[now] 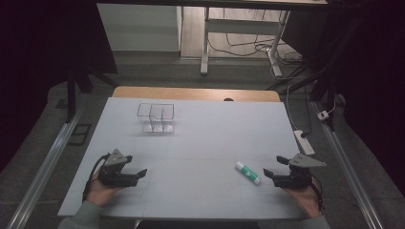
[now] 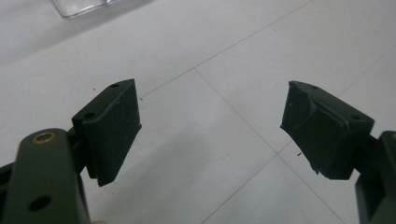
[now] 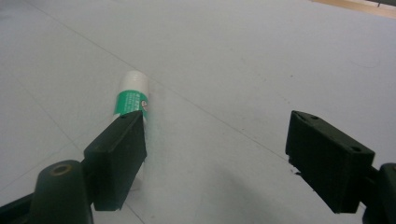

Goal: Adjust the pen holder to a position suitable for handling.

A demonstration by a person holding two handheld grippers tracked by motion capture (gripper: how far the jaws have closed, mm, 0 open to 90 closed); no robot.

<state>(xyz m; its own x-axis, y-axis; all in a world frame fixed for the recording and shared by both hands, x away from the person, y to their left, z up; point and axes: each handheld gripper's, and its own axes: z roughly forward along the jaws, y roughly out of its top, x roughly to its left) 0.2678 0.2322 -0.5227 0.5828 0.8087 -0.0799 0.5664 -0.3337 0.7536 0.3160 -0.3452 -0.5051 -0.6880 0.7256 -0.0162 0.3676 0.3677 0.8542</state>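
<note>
- A white-topped table [image 1: 200,143] fills the room's middle, a person seated at its near edge with one set of tongs in each hand, forearms coming in low.
- Toward the far left of the table stands a clear plastic box [image 1: 156,118], split into compartments and apparently with nothing in it, well apart from both hands.
- The left tongs [image 1: 138,173] rest near the front left of the table, jaws spread wide with bare tabletop between them; in the left gripper view a corner of the clear box shows at the top edge.
- The right tongs [image 1: 274,167] sit at the front right, jaws likewise spread and gripping nothing.
- A glue stick [image 1: 248,172], white with a green label, lies on its side just beside the right tongs. In the right gripper view the glue stick [image 3: 131,99] lies beyond the left jaw rather than between the two, so it is not yet lined up for a grip.
- The work appears to be at its opening step, the reach for the stick. The next move calls for shifting the right tongs sideways until the stick lies between the jaws, then closing across its barrel, which may roll if nudged.
</note>
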